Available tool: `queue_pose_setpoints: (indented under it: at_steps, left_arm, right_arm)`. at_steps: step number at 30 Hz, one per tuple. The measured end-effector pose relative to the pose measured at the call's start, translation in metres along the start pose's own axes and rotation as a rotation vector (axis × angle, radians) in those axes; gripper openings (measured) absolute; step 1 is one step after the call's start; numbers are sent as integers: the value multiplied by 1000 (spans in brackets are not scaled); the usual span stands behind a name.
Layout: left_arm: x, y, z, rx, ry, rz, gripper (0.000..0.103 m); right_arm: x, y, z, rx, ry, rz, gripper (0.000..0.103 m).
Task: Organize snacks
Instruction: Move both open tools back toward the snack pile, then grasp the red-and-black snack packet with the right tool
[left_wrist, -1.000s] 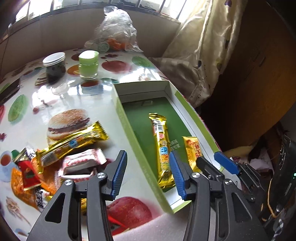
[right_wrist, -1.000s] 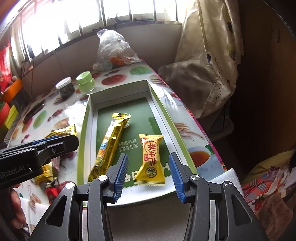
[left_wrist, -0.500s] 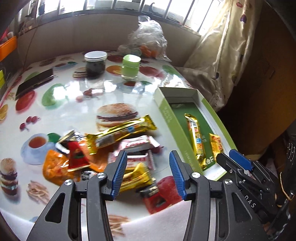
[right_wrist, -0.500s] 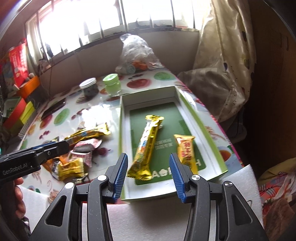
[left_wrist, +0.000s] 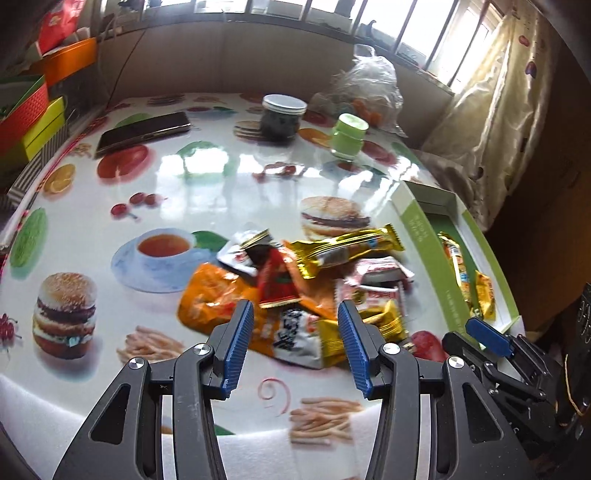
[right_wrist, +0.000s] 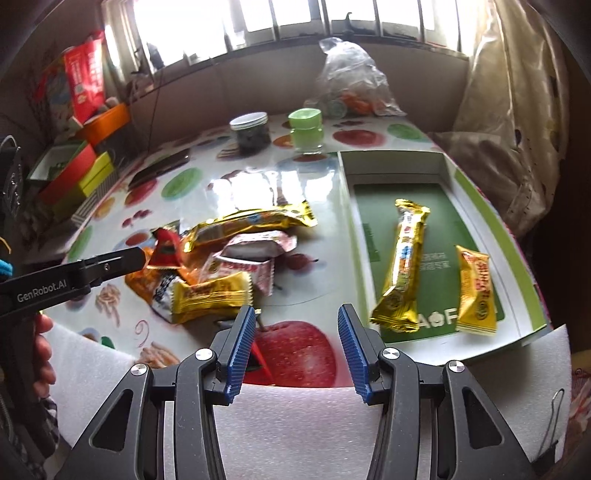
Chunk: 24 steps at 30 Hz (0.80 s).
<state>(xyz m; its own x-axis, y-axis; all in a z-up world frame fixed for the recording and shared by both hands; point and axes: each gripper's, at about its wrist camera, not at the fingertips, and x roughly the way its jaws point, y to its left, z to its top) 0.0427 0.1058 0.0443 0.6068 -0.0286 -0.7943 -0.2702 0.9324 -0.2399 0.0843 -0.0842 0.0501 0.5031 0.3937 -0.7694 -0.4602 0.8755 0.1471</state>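
1. Blue-padded left claw (left_wrist: 293, 347) stands part-open with nothing between its pads, above a pile of snacks (left_wrist: 295, 288) on the worktop (left_wrist: 207, 192).
2. Right claw (right_wrist: 293, 345) is likewise part-open and empty, over a printed apple near the worktop's front edge.
3. Just right of the pile sits a green-lined box (right_wrist: 452, 177) holding a long gold bar (right_wrist: 404, 262) and a small yellow packet (right_wrist: 476, 291), lying apart.
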Motion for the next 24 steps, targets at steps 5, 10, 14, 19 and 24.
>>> queue_pose_setpoints:
  at_steps: [5,10,14,19,24]
  left_arm:
    - [3,15,-8,-23,12,9,49]
    - [8,21,-13,-29,28,11,49]
    - [9,21,-15,-25,31,-1,49]
    - [15,18,-16,-12,49,-10,49]
    - [18,14,-15,3,54,-15,49]
  right_arm:
    - [15,14,-5,-23,49,36,46]
    - [28,23,-11,-48,93,42,46]
    - [36,28,-14,-62,115,37,46]
    - [36,33,-14,-87,103,15,43]
    - [36,31,-13,-90,93,1,23]
